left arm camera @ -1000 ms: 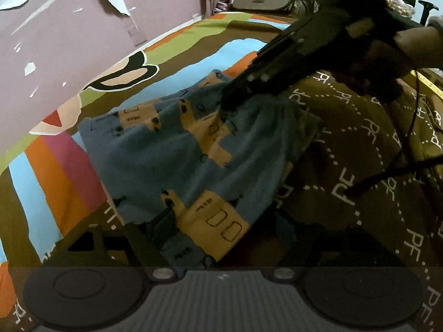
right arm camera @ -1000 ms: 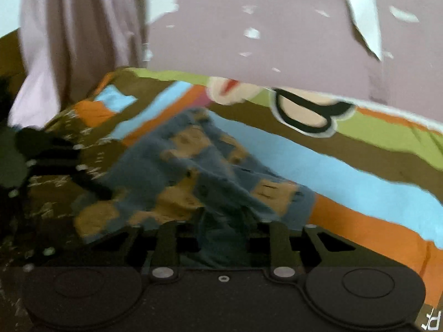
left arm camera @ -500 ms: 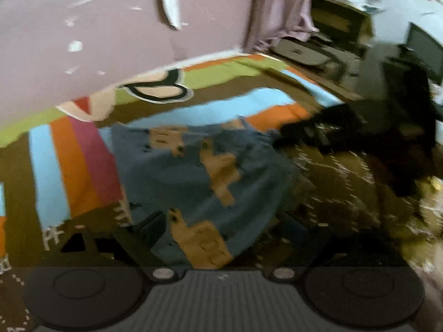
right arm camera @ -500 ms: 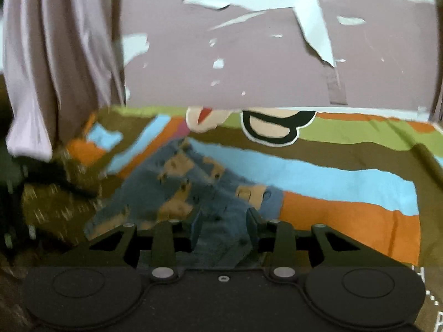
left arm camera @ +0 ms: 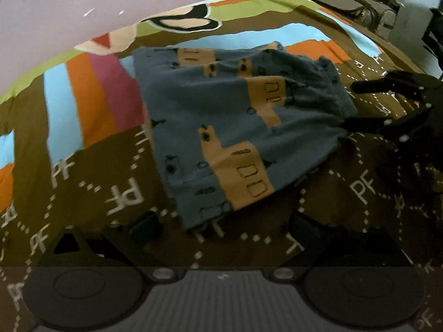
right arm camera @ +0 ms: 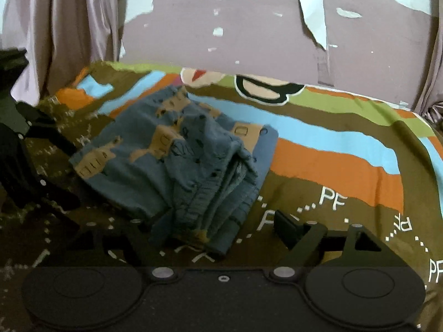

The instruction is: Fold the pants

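Observation:
The blue pants with tan llama prints (left arm camera: 235, 127) lie folded in a compact stack on the striped bedspread (left arm camera: 91, 94). In the right wrist view the folded pants (right arm camera: 177, 166) show their waistband layers toward me. My left gripper (left arm camera: 224, 227) is open and empty, just short of the pants' near edge. My right gripper (right arm camera: 218, 235) is open and empty, its fingers either side of the waistband end without gripping. The right gripper also shows in the left wrist view (left arm camera: 393, 105), at the pants' right edge.
A mauve wall with peeling paint (right arm camera: 249, 27) borders the bed at the back. A curtain (right arm camera: 63, 27) hangs at the left in the right wrist view. Bags (left arm camera: 346, 2) and dark furniture stand beyond the bed's far right edge.
Both grippers have let go of the pants and opened. They have drawn back, and the pants now lie flat and folded on the bedspread.

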A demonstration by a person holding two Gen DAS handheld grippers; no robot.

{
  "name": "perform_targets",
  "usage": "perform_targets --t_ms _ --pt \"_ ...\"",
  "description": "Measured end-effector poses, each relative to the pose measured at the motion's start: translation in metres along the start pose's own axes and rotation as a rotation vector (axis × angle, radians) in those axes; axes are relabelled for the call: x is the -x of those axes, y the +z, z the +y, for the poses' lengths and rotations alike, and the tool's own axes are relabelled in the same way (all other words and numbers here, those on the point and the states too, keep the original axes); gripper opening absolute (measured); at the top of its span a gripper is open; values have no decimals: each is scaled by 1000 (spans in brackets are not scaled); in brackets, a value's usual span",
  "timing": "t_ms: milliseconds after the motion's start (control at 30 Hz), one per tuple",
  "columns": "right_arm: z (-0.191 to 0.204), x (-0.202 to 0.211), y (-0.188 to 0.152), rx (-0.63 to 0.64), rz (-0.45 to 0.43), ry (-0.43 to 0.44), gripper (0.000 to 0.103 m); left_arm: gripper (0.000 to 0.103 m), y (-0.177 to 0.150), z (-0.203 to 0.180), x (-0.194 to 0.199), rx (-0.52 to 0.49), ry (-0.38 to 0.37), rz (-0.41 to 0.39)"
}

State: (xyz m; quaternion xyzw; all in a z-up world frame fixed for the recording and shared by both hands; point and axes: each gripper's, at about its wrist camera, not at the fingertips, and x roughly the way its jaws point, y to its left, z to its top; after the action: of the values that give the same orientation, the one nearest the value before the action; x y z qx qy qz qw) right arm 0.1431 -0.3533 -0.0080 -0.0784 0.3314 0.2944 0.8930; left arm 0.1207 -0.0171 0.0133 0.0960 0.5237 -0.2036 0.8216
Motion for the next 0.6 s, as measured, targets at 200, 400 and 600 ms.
perform_targets --t_ms 200,400,600 --pt "-42 1 30 -140 -33 102 99 103 18 24 31 94 -14 55" --pt "-63 -30 50 -191 -38 261 100 103 29 32 43 197 -35 -105" --pt "-73 -58 54 -154 1 330 101 103 12 30 18 351 -51 -330"
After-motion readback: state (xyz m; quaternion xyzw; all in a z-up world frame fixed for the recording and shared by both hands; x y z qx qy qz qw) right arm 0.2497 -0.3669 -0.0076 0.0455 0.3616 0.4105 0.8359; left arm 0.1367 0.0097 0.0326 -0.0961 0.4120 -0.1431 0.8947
